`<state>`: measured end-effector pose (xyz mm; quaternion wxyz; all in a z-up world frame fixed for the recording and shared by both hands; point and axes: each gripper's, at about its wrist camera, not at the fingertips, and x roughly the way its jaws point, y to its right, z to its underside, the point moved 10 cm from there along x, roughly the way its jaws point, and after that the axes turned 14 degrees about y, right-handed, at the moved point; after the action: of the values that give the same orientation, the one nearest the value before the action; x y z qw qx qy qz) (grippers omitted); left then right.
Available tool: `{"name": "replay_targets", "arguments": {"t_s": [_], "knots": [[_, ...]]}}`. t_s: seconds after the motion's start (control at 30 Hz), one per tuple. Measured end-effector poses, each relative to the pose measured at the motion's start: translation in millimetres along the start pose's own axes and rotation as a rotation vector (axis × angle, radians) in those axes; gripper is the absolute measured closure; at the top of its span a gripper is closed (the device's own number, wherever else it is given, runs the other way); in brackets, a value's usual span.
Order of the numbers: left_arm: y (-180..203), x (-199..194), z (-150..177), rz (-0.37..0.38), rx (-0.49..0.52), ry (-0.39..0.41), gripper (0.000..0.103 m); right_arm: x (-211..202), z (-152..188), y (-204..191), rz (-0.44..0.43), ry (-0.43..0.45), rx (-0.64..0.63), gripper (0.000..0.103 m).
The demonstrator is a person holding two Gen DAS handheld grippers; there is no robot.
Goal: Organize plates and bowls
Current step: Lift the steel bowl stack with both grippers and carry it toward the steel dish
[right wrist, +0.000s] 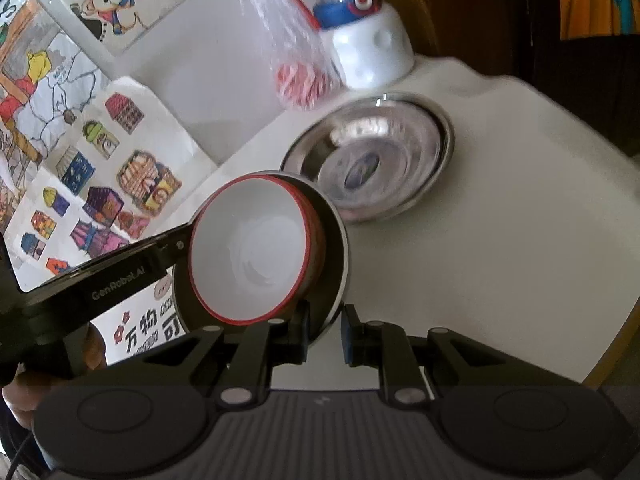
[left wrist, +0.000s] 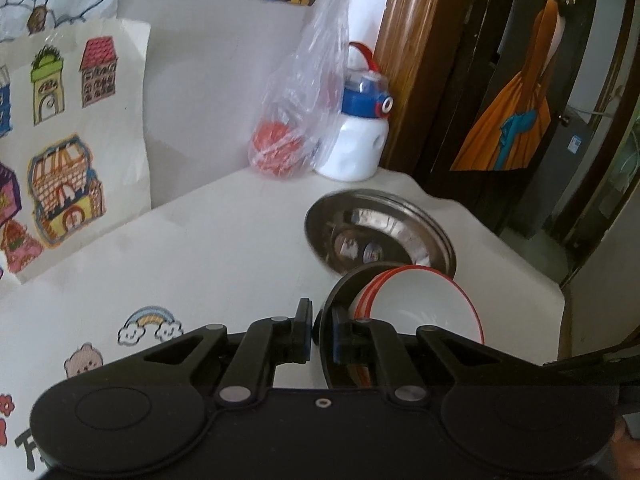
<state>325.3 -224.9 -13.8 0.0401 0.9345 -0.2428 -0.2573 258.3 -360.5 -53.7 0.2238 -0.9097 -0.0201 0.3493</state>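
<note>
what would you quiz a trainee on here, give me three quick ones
1. True or false: the steel plate is lifted off the white table.
2. What is the left hand-held gripper clamped on? A) the rim of the dark plate B) a water bottle C) a plastic bag
3. What rides on the dark plate?

Key: 1 false, it lies on the table. 2 A. 3 stacked white bowls with red rims.
</note>
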Motion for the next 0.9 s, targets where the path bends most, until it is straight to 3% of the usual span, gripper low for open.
{"name": "replay_targets", "arguments": {"t_s": [0.27, 0.4, 0.57, 0.9], "knots": [[7, 23, -23, 0.005, -0.023, 0.031, 0.097, 4, -51, 9, 0.043, 0.074, -0.041, 0.084], [6, 48, -27, 0.01, -0.06, 0.001, 0.097, 19, -73, 19, 0.065, 0.094, -0.046, 0.084], [3, 84, -32, 0.008, -0.106, -0.025, 0.097, 45, -85, 35, 0.072, 0.09, -0.013, 0.085], [-3, 130, -31, -0.015, -0.104, -0.058, 0.097, 74, -92, 52, 0.077, 0.089, 0.008, 0.085]]}}
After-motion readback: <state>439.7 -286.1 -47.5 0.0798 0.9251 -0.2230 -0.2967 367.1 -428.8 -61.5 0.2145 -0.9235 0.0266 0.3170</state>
